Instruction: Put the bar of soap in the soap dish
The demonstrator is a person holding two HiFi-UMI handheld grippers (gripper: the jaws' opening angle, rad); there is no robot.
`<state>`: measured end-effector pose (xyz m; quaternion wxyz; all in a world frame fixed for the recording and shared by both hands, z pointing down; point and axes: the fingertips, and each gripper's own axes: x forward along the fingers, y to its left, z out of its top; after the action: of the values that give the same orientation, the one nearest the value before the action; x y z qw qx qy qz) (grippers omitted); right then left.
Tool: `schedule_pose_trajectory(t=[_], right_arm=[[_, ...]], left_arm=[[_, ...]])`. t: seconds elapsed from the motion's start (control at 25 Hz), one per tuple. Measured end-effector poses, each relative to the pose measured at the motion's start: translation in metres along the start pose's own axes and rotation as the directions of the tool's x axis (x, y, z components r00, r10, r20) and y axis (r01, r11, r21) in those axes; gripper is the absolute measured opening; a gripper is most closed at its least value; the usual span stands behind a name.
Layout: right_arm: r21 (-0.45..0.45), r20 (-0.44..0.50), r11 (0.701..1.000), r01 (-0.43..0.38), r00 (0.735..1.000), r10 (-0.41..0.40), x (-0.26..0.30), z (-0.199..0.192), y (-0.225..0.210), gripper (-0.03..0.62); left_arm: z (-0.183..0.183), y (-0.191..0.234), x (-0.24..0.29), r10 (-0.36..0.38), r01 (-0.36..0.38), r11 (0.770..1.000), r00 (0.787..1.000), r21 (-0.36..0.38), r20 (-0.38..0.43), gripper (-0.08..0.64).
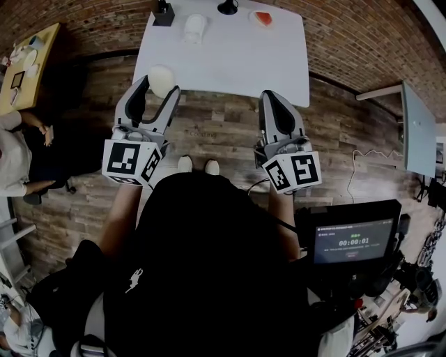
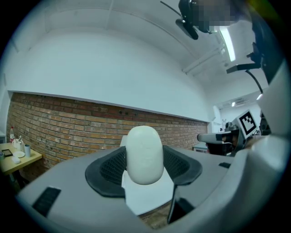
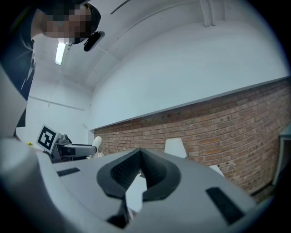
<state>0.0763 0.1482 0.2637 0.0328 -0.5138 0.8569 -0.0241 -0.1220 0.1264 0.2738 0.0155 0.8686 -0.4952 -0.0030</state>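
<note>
Obs.: left gripper [image 1: 159,86] has its jaws clamped on the bar of soap [image 2: 144,154], one pad on each side of the pale oval, which stands on end between them. The bar is in the air at the near left corner of the worktop [image 1: 237,66], not yet over it. Right gripper [image 3: 139,155]: jaws closed together with nothing between them, held off the worktop's near right edge. On the worktop's far side, left of centre, sits a white ridged object that I take for the soap dish [image 1: 196,28] (too small here to be sure). A red-orange item [image 1: 263,19] lies toward the far right corner. Step in hand, as judged: carry the bar across the worktop to the dish. Notes for doing it well:
- Hold the squeeze even. A smooth rounded bar is likely to slip out if the pads tighten or slacken mid-carry.
- Travel above the worktop's surface and confirm the dish on approach.
- Tip the gripper down over the dish so a broad face of the bar meets it.
- Lower to contact before parting the jaws, and part them slowly.
- Withdraw straight back.
- Keep the right gripper clear, ready to steady the dish if it skates.
</note>
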Motion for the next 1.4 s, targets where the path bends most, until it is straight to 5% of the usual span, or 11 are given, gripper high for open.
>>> schedule_pose_trajectory(t=[1.12,1.4], right_arm=[[0.022,-0.033,1.0,0.016,0.999,-0.015,0.019,0.001,0.007,0.003],[-0.001,-0.03,1.0,0.028,0.999,-0.028,0.039,-0.016,0.04,0.003]], left_arm=[[0.003,0.024,0.005,-0.012,0.011,1.0,1.0,-0.02,-0.017,0.261],[-0.015,0.062,-0.015,-0.015,0.014,0.999,1.0,-0.033,-0.006,0.261]])
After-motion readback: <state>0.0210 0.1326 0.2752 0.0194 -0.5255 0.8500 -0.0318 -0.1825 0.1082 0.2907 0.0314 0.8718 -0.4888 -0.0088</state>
